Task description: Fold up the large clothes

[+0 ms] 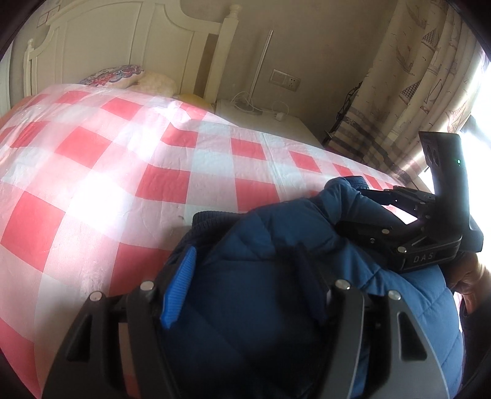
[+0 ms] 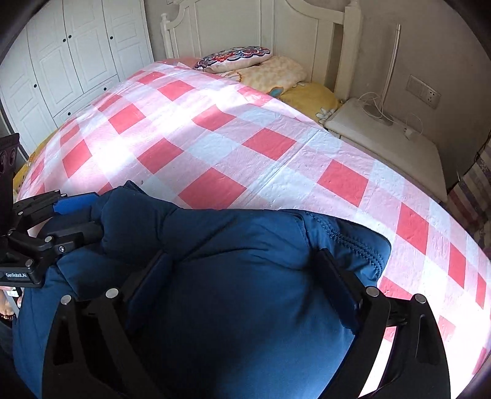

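Observation:
A dark blue padded jacket (image 1: pixel 276 245) is bunched at the near edge of a bed with a red and white checked cover (image 1: pixel 122 159). My left gripper (image 1: pixel 245 288) has thick folds of the jacket between its fingers, with one blue pad (image 1: pixel 179 288) showing. My right gripper (image 2: pixel 245 282) likewise clamps a bulging part of the jacket (image 2: pixel 245 245). The right gripper also shows at the right of the left wrist view (image 1: pixel 377 208), its fingers in the cloth. The left gripper shows at the left of the right wrist view (image 2: pixel 83 214), shut on a jacket fold.
The checked cover (image 2: pixel 214 138) spreads far ahead. Pillows (image 2: pixel 242 58) lie at the white headboard (image 2: pixel 276 27). A white nightstand (image 2: pixel 383 138) with cables and a lamp pole stands right of the bed. White wardrobe doors (image 2: pixel 70 52) stand at the left, curtains (image 1: pixel 414 76) at the right.

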Action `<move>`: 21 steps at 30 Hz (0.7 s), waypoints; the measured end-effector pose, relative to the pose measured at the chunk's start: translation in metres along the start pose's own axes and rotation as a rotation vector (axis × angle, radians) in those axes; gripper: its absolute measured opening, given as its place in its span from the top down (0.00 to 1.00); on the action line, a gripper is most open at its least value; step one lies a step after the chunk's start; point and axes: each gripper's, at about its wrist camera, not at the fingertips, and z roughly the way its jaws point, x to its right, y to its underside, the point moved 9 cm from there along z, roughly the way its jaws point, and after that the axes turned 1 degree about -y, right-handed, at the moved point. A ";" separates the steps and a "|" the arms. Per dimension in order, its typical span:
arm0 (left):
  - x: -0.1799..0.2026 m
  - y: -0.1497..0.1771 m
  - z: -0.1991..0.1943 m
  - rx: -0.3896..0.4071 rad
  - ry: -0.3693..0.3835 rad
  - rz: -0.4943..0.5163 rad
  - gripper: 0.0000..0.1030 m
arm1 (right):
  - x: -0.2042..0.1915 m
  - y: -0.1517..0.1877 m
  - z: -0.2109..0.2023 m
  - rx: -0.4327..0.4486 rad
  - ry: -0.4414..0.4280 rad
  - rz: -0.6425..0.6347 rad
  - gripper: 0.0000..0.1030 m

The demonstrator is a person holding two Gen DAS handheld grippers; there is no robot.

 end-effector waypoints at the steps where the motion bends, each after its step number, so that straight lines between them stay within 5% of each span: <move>1: 0.000 0.000 0.000 0.001 -0.003 0.001 0.36 | 0.005 -0.009 -0.006 0.019 0.011 0.021 0.14; 3: 0.000 0.000 0.000 0.002 -0.005 0.002 0.36 | 0.021 -0.026 -0.014 0.091 0.001 0.098 0.14; 5: 0.000 0.000 0.000 0.004 -0.005 0.001 0.35 | 0.026 -0.014 0.017 -0.008 -0.027 0.125 0.13; 9: -0.001 0.000 0.003 -0.004 -0.012 -0.003 0.35 | 0.022 -0.007 0.027 -0.038 -0.021 0.111 0.14; 14: -0.003 0.001 -0.006 0.006 0.056 -0.046 0.35 | 0.028 0.001 -0.022 0.050 0.044 0.215 0.10; 17: -0.011 0.006 -0.044 0.046 0.181 -0.148 0.22 | 0.031 0.033 -0.081 0.161 -0.045 0.324 0.07; 19: -0.030 0.015 -0.076 0.082 0.201 -0.246 0.02 | 0.031 0.067 -0.110 0.177 -0.093 0.365 0.04; 21: -0.038 0.030 -0.098 0.068 0.268 -0.297 0.02 | 0.027 0.104 -0.125 0.145 -0.170 0.416 0.04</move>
